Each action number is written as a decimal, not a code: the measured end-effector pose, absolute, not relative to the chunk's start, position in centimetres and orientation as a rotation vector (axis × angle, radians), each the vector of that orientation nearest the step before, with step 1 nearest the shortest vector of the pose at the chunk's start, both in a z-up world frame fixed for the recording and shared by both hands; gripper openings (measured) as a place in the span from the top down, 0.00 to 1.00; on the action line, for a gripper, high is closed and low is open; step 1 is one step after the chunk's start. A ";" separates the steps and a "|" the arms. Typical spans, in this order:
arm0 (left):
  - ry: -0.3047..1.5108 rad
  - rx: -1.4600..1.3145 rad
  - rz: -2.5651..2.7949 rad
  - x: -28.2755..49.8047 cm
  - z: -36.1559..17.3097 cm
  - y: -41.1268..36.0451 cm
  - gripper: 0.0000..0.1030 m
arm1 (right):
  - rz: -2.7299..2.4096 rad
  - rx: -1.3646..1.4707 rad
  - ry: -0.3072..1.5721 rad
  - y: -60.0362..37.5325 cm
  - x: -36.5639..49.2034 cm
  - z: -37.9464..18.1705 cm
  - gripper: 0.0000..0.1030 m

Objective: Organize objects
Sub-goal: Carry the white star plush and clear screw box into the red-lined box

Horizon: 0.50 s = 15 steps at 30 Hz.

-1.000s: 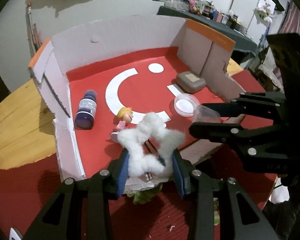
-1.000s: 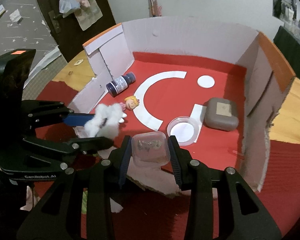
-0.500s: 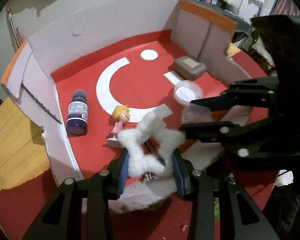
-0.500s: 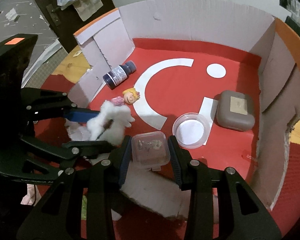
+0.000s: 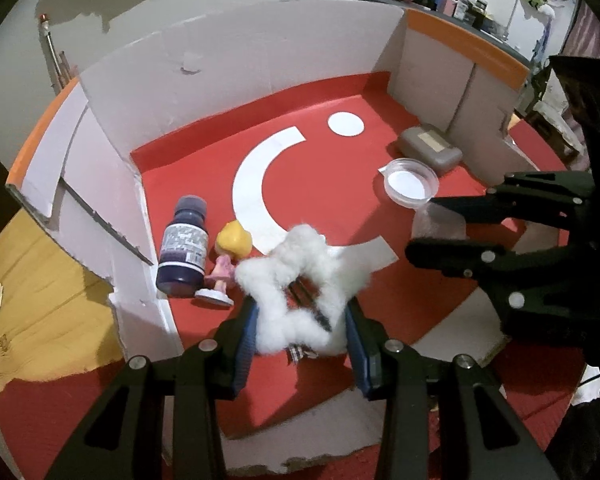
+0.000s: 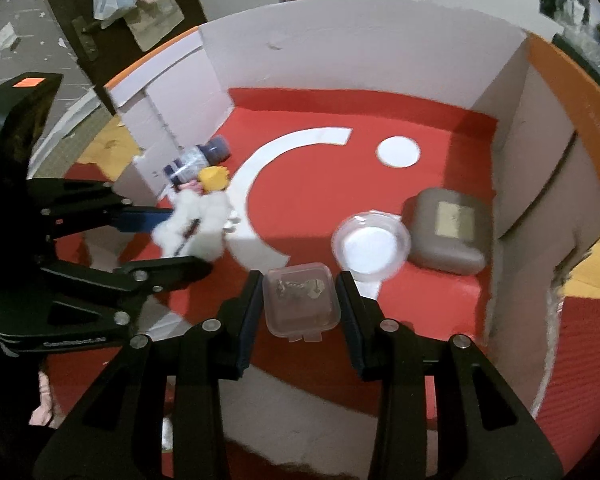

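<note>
**A:** How far along does the tidying look?

**B:** Partway, at a guess. Four things already lie on the red floor of the cardboard box [image 5: 228, 64]: a dark bottle [image 5: 183, 246] on its side by the left wall, a small blonde doll [image 5: 228, 258] touching it, a round clear dish [image 5: 410, 184] and a grey case [image 5: 430, 148] just beside that dish, near the right wall.

**A:** And what is left?

**B:** Two items are in the tongs, not yet set down. The left gripper [image 5: 302, 320] is closed on a fluffy white star [image 5: 300, 284]; the right gripper [image 6: 298, 304] is clamped on a small clear plastic box [image 6: 300, 304] with something metallic inside, too blurred to name.

**A:** Where do the two stand?

**B:** Both reach in over the torn front edge of the box, side by side. The left one holds the star low over the floor, just beside the doll, the white fluff bulging past the blue pads [image 5: 244, 344]. The right one points toward the dish, with the plastic box hanging just short of it; whether it touches the floor cannot be told.

**A:** Anything waiting outside the box?

**B:** None shows clearly; once these two are released, the sorting may be close to finished.
</note>
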<state>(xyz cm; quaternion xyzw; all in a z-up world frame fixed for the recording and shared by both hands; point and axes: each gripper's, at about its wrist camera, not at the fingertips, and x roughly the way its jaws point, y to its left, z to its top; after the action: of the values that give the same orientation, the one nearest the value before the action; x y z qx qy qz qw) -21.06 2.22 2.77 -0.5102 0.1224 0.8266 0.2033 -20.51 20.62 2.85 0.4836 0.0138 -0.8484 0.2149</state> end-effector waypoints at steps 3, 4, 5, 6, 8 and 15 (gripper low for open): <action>0.352 -1.416 2.327 -21.2 2.8 2.3 0.59 | -2.383 1.338 0.039 21.1 -20.8 2.9 0.66; 0.351 -1.416 2.333 -21.3 2.8 2.2 0.59 | -2.395 1.336 0.047 21.2 -20.8 2.9 0.66; 0.346 -1.416 2.339 -21.4 2.7 2.2 0.59 | -2.406 1.335 0.054 21.4 -20.8 3.0 0.66; 0.339 -1.416 2.344 -21.6 2.7 2.2 0.59 | -2.414 1.334 0.060 21.5 -20.8 3.0 0.66; 0.334 -1.415 2.349 -21.7 2.7 2.2 0.59 | -2.413 1.336 0.065 21.6 -20.7 3.0 0.65; 0.404 -1.375 2.346 -20.3 2.9 3.1 0.58 | -2.384 1.350 0.179 20.2 -19.8 3.1 0.66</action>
<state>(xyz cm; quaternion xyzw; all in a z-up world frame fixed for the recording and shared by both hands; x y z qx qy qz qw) -20.34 3.10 2.90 -0.4905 0.1441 0.8371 0.1949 -19.79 20.20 3.10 0.4821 0.0640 -0.8513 0.1968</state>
